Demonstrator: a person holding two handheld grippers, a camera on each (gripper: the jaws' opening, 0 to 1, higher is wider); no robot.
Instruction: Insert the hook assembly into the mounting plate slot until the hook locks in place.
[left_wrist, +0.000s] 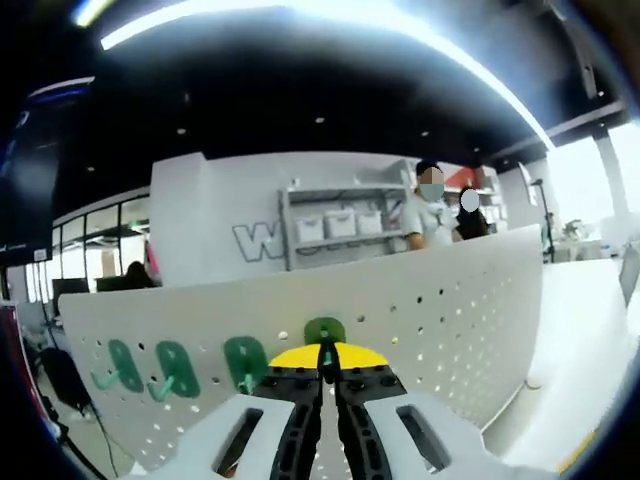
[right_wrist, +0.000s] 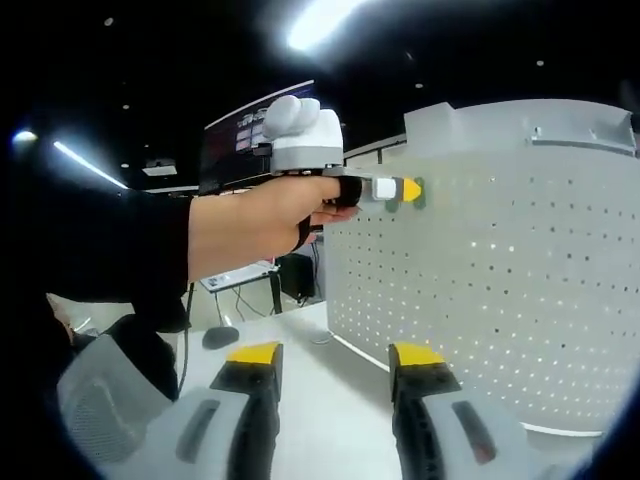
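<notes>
Left tongs (left_wrist: 327, 385), yellow-tipped, pinch a green plastic hook (left_wrist: 325, 333) against the white perforated pegboard (left_wrist: 450, 310); three more green hooks (left_wrist: 175, 368) sit on the board further left. Right tongs (right_wrist: 335, 365) are spread wide with nothing between them, above the white tabletop (right_wrist: 320, 400). Far ahead, a hand (right_wrist: 255, 220) holds the left tongs at the pegboard.

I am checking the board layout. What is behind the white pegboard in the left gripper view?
Behind the pegboard stand a grey wall, a shelf with white bins and two people. Their lower parts are covered.
</notes>
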